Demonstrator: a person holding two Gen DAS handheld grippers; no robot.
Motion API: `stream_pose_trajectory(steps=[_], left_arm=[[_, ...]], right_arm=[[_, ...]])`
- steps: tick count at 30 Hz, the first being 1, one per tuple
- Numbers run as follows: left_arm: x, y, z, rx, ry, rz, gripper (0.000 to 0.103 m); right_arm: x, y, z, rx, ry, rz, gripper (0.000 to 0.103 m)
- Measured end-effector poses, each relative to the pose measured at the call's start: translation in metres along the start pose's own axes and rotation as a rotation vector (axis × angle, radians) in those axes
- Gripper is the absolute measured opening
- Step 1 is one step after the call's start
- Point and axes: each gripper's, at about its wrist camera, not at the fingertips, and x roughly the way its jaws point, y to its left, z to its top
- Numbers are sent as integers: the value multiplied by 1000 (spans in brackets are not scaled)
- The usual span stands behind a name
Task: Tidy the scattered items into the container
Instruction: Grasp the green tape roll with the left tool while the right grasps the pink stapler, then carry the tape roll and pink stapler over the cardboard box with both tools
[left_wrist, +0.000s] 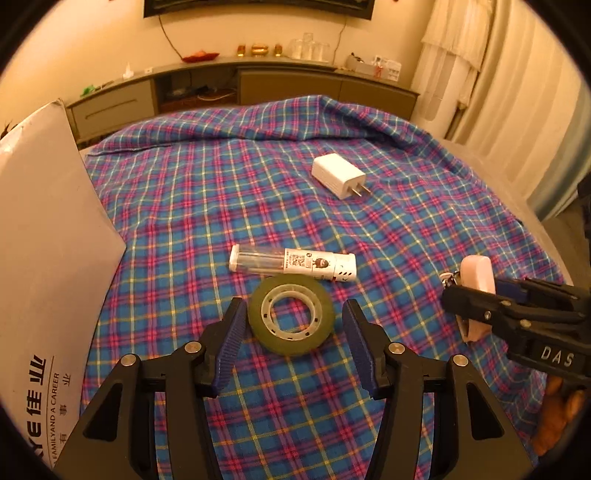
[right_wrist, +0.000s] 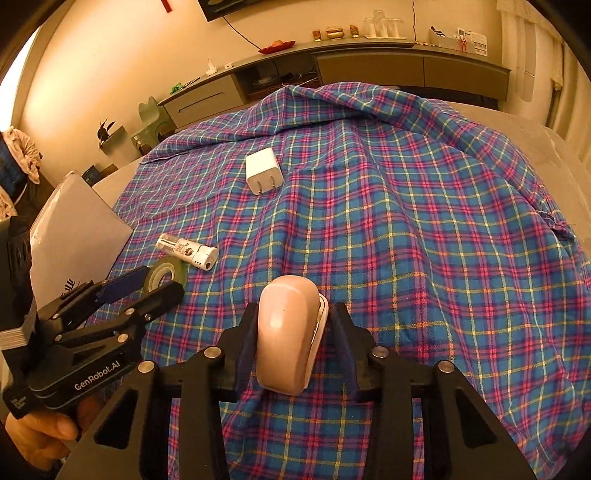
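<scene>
A roll of clear tape (left_wrist: 291, 314) lies flat on the plaid cloth (left_wrist: 406, 229), and my open left gripper (left_wrist: 291, 325) straddles it without touching it. It also shows in the right wrist view (right_wrist: 168, 272). A white tube (left_wrist: 291, 264) lies just beyond the tape; it shows in the right wrist view too (right_wrist: 186, 252). A white charger plug (left_wrist: 339, 175) lies farther back. My right gripper (right_wrist: 291, 332) is shut on a pink case (right_wrist: 288, 336) with a keyring, held just above the cloth. The white box (left_wrist: 48, 236) stands at the left.
The plaid cloth (right_wrist: 424, 229) covers a table with folds at its back and right edges. A long grey cabinet (left_wrist: 288, 85) with small ornaments runs along the far wall. Curtains (left_wrist: 517, 74) hang at the right.
</scene>
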Motion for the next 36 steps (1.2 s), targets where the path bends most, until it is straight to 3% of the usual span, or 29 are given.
stream_pose_trajectory(steps=[2,12,23,36], left_arm=[[0,2,0,-5,2,-3,50],[-24,3,7,-8,-27,-33,49],[-63,12,8,-12,-77,-73,49],[-124,7,1,17,-172,-132,49]], right_arm=[[0,0,0,1,12,14,28],[-21,-1,6,53,-20,75,26],[-45,-7,11,75,-68,88,26],[-85,58,-4,-98,-157,155,26]])
